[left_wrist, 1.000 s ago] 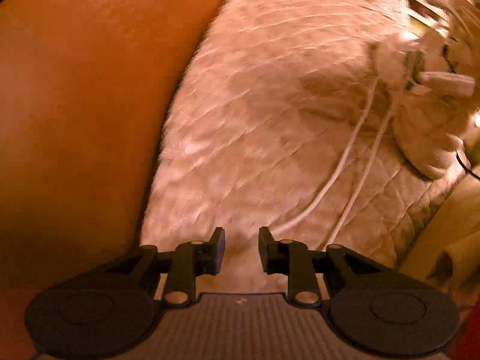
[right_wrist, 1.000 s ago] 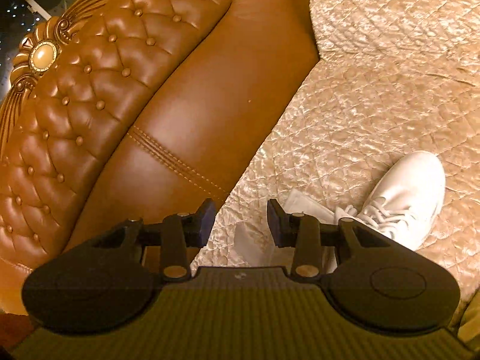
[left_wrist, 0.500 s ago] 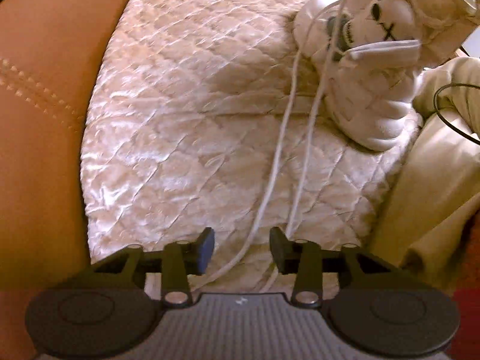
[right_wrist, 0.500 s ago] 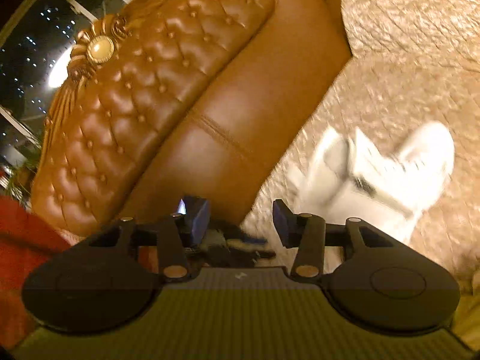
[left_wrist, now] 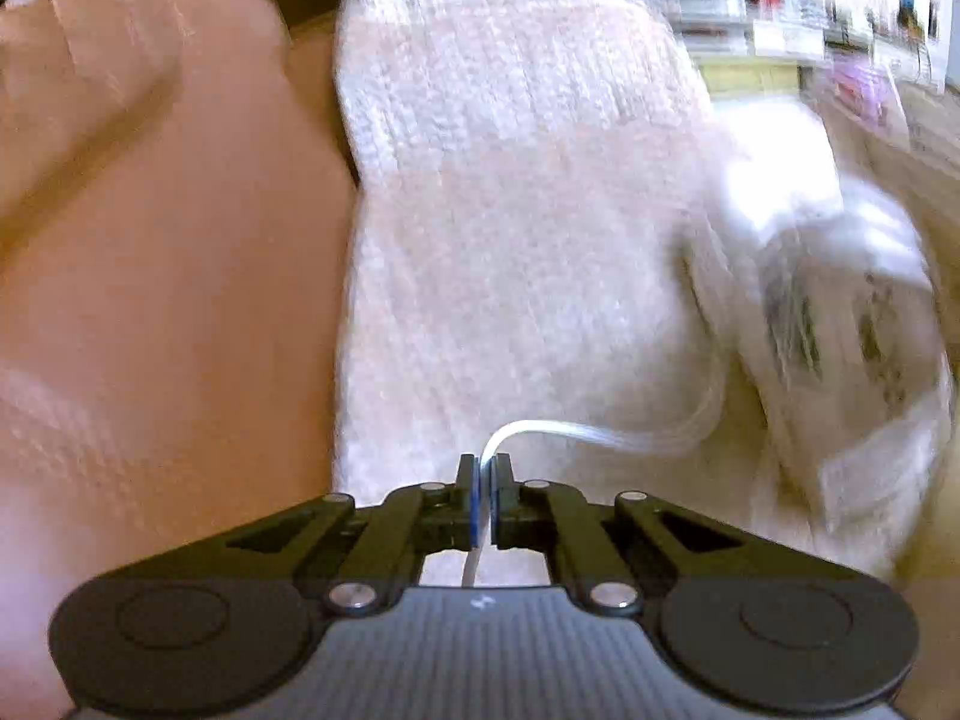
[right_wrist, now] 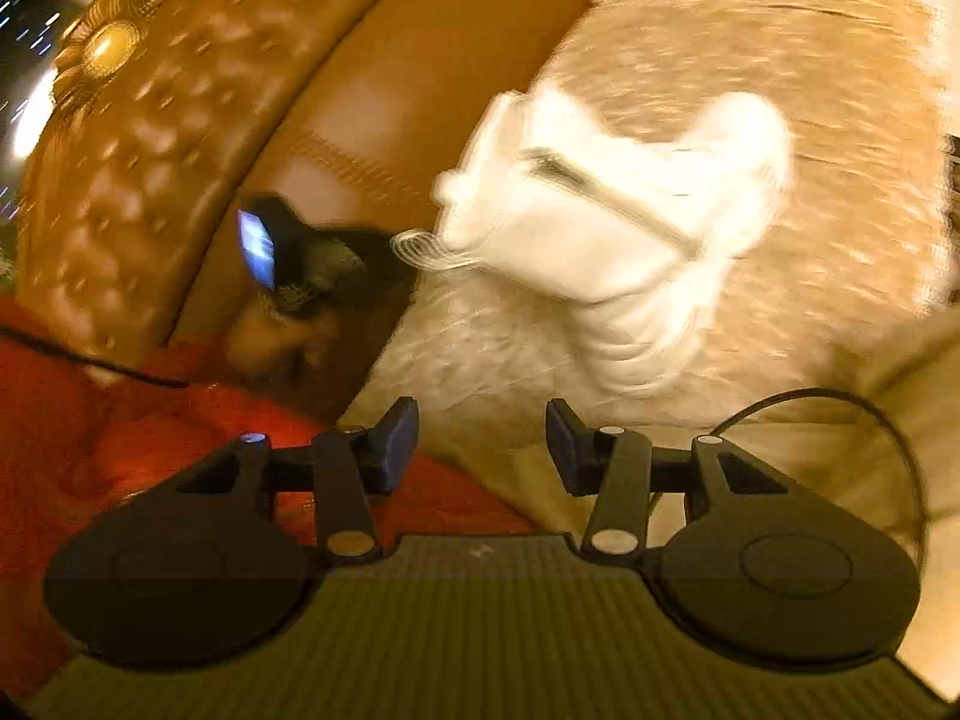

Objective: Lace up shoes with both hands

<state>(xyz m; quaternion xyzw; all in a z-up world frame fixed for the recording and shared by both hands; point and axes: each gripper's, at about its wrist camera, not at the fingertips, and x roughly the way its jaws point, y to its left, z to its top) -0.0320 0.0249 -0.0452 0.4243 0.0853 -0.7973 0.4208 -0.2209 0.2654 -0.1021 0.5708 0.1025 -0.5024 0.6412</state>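
Left gripper [left_wrist: 485,474]: jaws clamped on the white lace [left_wrist: 576,431], likely to draw it taut away from the shoe [right_wrist: 612,204]. Shoe rests blurred on the quilted sofa cover [right_wrist: 840,90]. Right gripper [right_wrist: 480,438]: jaws apart, empty, pointed toward the shoe, probably free for the other lace.

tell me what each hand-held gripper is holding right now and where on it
The left hand-held gripper pinches the white shoelace near its free end. The right hand-held gripper is open, holding nothing.

Tufted brown leather sofa back [right_wrist: 150,138] along quilted cream cover's [right_wrist: 780,60] left edge. Gold medallion [right_wrist: 111,51] at back's top. Black cable [right_wrist: 888,438] looped near cover's right edge. Red fabric [right_wrist: 72,432] lower left.
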